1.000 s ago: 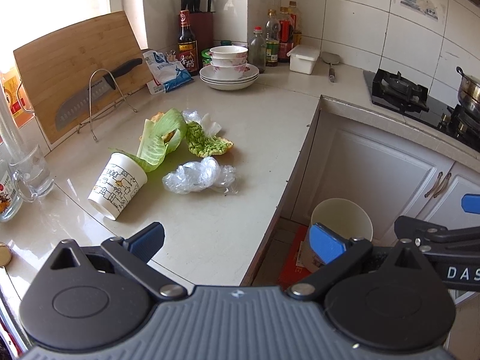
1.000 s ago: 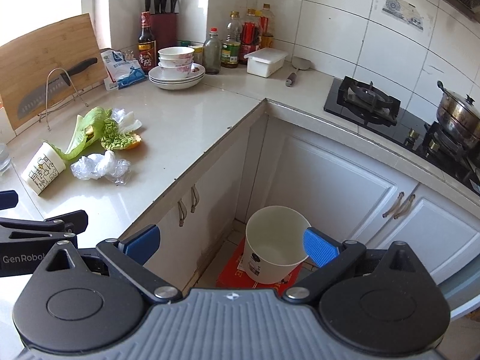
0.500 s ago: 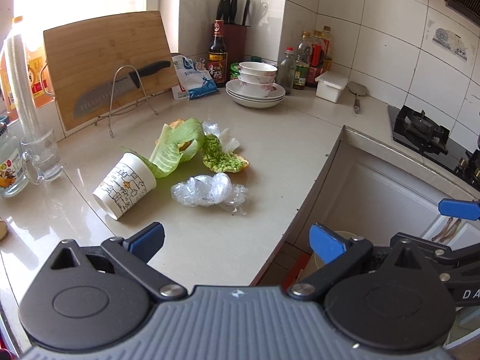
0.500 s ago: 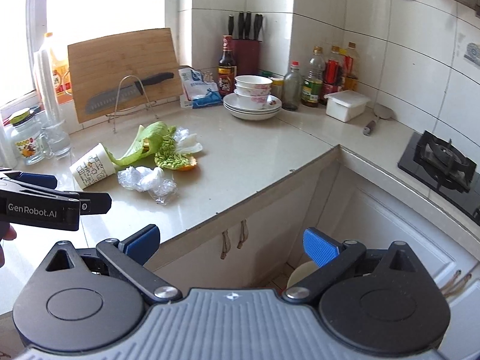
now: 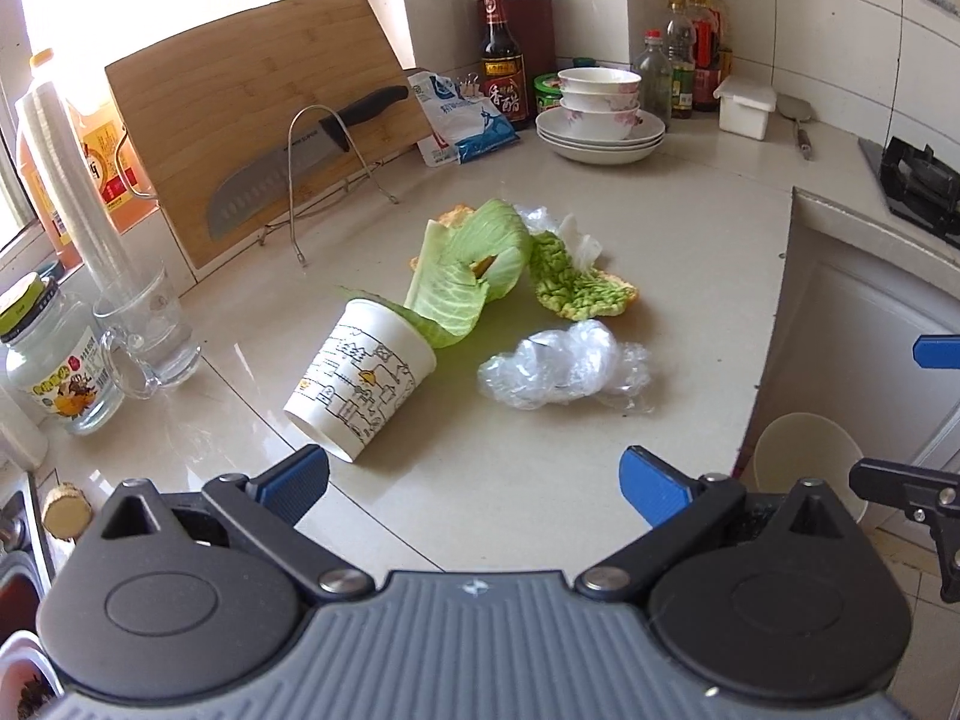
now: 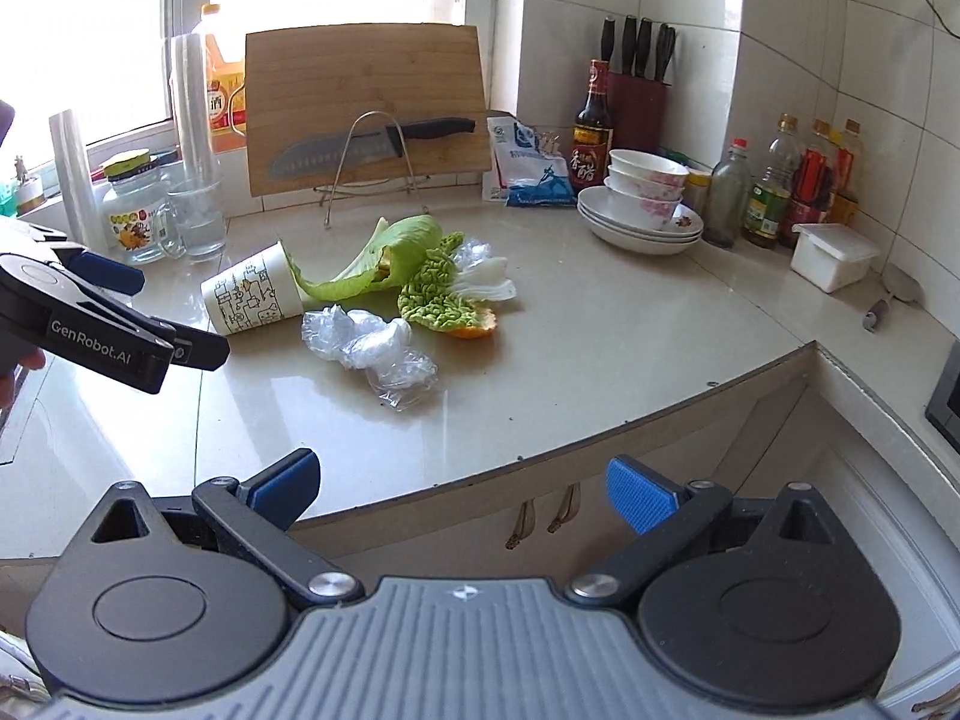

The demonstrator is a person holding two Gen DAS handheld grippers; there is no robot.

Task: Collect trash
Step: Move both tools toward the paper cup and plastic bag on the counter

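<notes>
Trash lies on the beige counter [image 5: 660, 228]: a white printed paper cup [image 5: 360, 381] on its side, green cabbage leaves [image 5: 474, 276] against its mouth, a crumpled clear plastic wrap [image 5: 564, 369] and an orange peel [image 5: 621, 294] under a leaf. The same cup [image 6: 252, 297], leaves [image 6: 384, 258] and wrap [image 6: 366, 342] show in the right wrist view. My left gripper [image 5: 474, 480] is open and empty, just short of the cup. My right gripper [image 6: 459, 486] is open and empty, at the counter's front edge. A white bin [image 5: 801, 468] stands on the floor below.
A cutting board [image 5: 258, 120] with a knife [image 5: 300, 165] on a wire rack leans at the back. A glass mug [image 5: 150, 330] and a jar [image 5: 54, 360] stand left. Stacked bowls [image 5: 600, 114], bottles [image 5: 684, 72] and a stove [image 5: 918, 180] are at the right.
Both grippers have risen and swung left from the floor bin toward the counter. The left gripper has come closer to the cup. Both stay open.
</notes>
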